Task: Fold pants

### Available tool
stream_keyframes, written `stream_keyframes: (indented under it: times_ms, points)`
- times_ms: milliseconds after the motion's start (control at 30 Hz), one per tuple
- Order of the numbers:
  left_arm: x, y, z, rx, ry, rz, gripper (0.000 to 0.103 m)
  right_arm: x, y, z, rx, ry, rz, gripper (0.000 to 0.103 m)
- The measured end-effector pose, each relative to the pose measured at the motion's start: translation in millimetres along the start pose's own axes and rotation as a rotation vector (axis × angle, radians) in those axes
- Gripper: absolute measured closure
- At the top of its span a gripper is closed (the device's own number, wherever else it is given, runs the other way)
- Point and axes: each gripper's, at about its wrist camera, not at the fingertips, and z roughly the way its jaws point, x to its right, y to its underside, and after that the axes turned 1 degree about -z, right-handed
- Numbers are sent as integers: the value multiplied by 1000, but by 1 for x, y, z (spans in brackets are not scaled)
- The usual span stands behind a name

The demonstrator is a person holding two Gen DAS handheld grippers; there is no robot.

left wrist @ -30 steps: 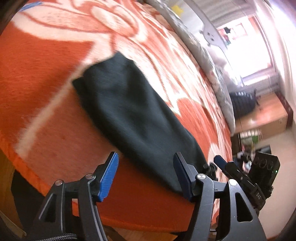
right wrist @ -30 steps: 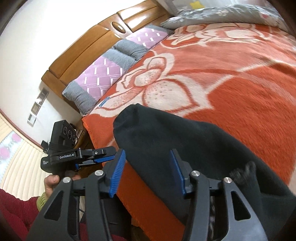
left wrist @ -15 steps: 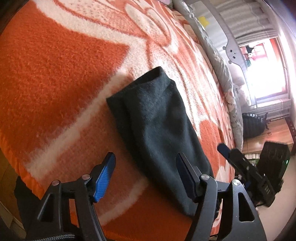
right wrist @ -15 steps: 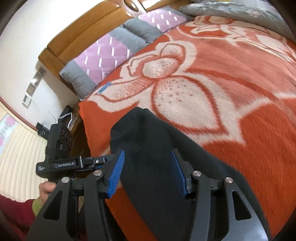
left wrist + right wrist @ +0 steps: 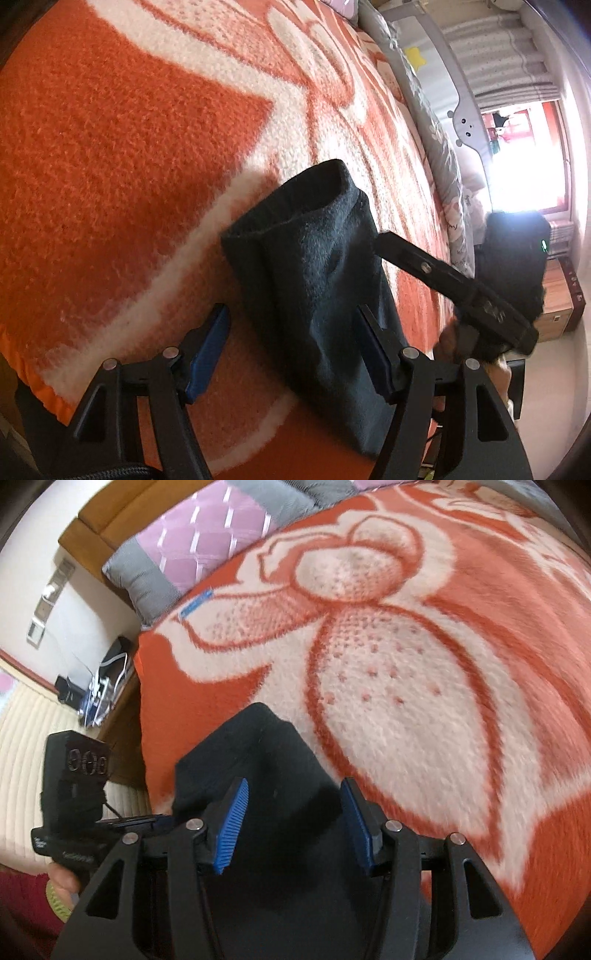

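The dark pants (image 5: 317, 280) are lying folded into a narrow bundle on the orange-and-cream flowered blanket (image 5: 122, 140) covering the bed, close to the blanket's near edge. The left gripper (image 5: 291, 347) is hovering just over the near end of the bundle, its blue-padded fingers (image 5: 207, 350) spread wide and gripping nothing; one finger is sitting over bare blanket, the other over the dark cloth. The right gripper (image 5: 295, 816) is hanging directly above the bundle too, fingers (image 5: 232, 827) parted with the pants showing in the gap between them, nothing pinched. In the left wrist view the right gripper's black body is reaching in from the right, its tip just beside the bundle's far edge. Around the scene: a purple-and-grey pillow (image 5: 192, 542) is resting against a wooden headboard (image 5: 99, 517), a grey floral quilt (image 5: 439, 147) is running along the bed's far side, and a grey bed rail (image 5: 461, 103) is standing beyond it. A bright window (image 5: 524, 155) is glaring at the far end.
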Motion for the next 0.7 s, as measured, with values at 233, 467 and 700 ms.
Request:
stream_keyframes:
  times_ms: [233,467,700]
  points:
    - [11,0,8,30,-46,60,38,0,-15,29,-101,-19,-53,54]
    - [38,-4,10,41,-105,189,81,-6,-4,8,-8,-23,-46,83]
    - [93,11,-17,84,4,294,85,-4,23,-67,194,-104,42,84]
